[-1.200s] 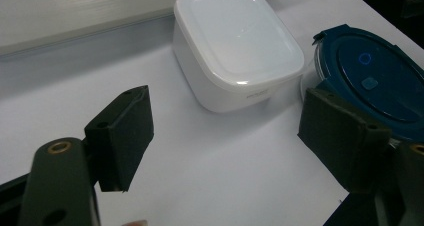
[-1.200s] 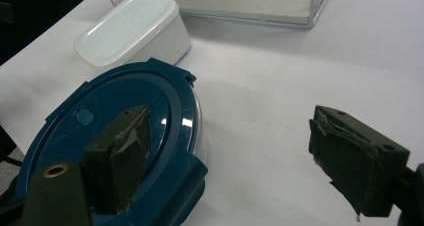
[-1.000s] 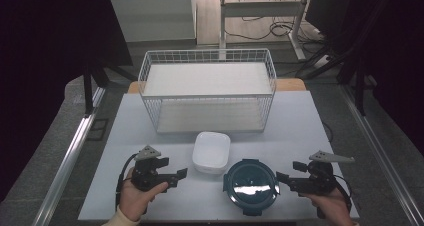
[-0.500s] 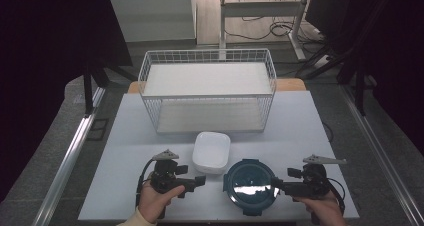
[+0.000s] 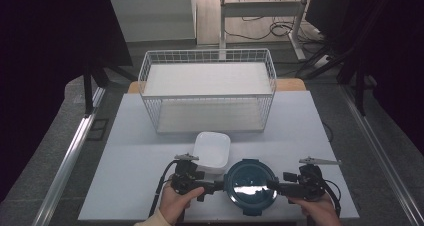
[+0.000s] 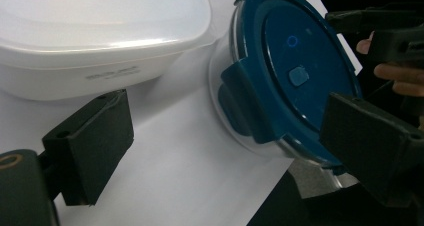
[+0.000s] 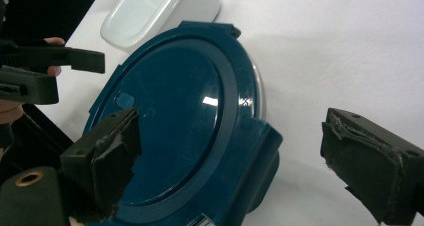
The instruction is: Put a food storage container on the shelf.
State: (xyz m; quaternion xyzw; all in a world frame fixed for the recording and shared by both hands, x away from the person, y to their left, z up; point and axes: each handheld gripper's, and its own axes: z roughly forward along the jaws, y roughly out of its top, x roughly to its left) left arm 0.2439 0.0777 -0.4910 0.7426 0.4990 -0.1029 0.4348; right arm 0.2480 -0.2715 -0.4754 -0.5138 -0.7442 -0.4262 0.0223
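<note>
Left gripper view: white container bears faint, unreadable embossed lettering

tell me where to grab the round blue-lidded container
Take the round container by the locking flaps on its lid rim, one from each side. They stick out past the smooth round wall, so they likely give the left tongs and right tongs, both open beside it, flat faces to pinch.

A dark blue lid beside a white container, behind them a white wire basket.
</note>
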